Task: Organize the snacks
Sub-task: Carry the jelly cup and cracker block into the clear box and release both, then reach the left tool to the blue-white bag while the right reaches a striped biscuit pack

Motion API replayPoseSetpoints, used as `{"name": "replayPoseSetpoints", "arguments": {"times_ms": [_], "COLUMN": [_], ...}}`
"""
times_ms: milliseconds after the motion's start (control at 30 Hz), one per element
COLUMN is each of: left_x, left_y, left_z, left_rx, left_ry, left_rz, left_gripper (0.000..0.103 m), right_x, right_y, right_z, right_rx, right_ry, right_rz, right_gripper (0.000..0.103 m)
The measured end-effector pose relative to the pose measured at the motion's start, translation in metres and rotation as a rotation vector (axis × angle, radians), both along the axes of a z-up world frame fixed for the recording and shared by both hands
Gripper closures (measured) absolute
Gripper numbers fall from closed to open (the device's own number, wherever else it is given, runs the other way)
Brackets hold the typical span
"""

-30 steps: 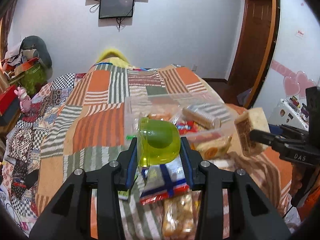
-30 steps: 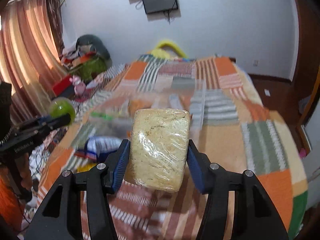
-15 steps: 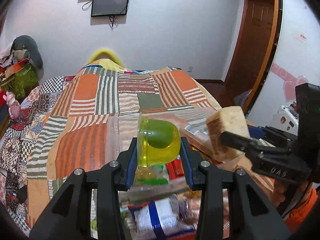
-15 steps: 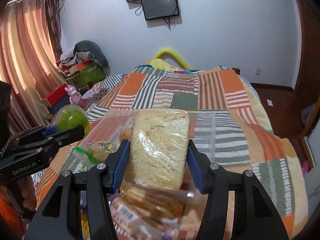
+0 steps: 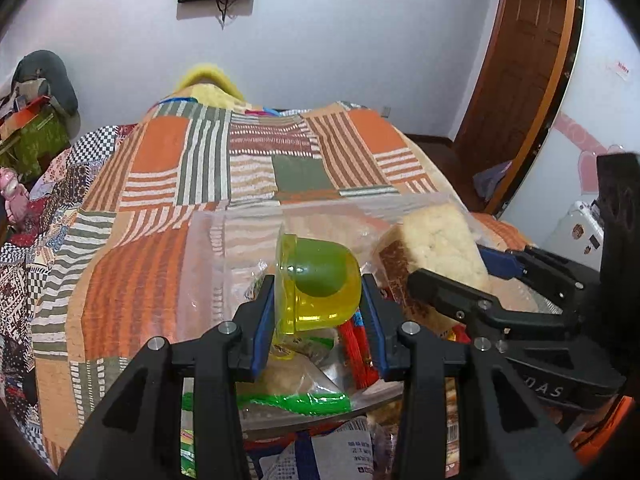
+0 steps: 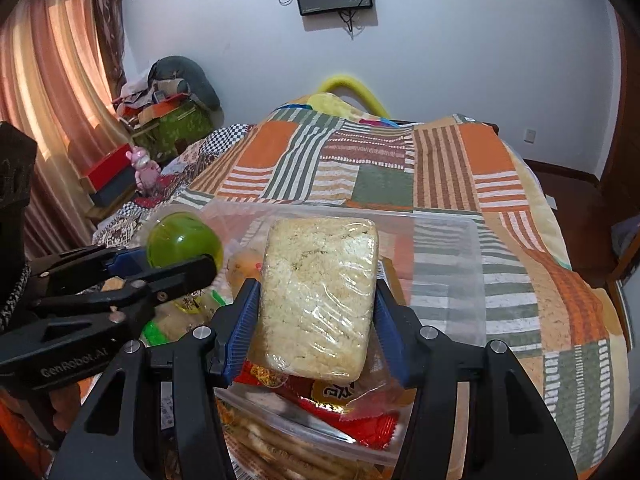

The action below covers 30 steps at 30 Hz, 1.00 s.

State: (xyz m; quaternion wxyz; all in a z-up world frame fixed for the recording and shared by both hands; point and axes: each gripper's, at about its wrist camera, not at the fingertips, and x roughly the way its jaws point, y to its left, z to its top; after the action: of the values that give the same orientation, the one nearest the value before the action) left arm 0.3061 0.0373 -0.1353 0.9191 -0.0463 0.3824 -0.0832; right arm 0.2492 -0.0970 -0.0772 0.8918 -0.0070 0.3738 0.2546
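Note:
My left gripper is shut on a yellow-green jelly cup and holds it over a clear plastic snack box on the patchwork bed. The cup also shows in the right wrist view. My right gripper is shut on a plastic-wrapped rice cake block, held above the same box. The block shows at the right of the left wrist view. Both grippers hang side by side above the box, left one to the left.
Inside the box lie red snack packets, a green-sealed bag and wrapped biscuits. A blue-white packet lies before it. The patchwork quilt stretches beyond. Cluttered boxes stand by the curtain at left.
Both grippers have moved forward and closer together with their snacks, from short of the box to above it. The box now fills the near view.

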Motion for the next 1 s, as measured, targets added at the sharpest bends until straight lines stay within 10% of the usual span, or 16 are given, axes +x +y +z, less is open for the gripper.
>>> {"name": "replayPoseSetpoints", "arguments": {"times_ms": [567, 1000], "left_x": [-0.060, -0.091], "left_y": [0.012, 0.011], "left_z": [0.029, -0.011], "left_rx": [0.066, 0.043], "left_ry": [-0.058, 0.091], "left_rz": [0.019, 0.007], "left_gripper": [0.049, 0.036], "right_x": [-0.032, -0.070], "right_y": [-0.029, -0.038], "right_z": [0.027, -0.005], "right_rx": [0.014, -0.020], "right_ry": [-0.037, 0.076], "right_rz": [0.025, 0.086], "right_gripper": [0.050, 0.044]}}
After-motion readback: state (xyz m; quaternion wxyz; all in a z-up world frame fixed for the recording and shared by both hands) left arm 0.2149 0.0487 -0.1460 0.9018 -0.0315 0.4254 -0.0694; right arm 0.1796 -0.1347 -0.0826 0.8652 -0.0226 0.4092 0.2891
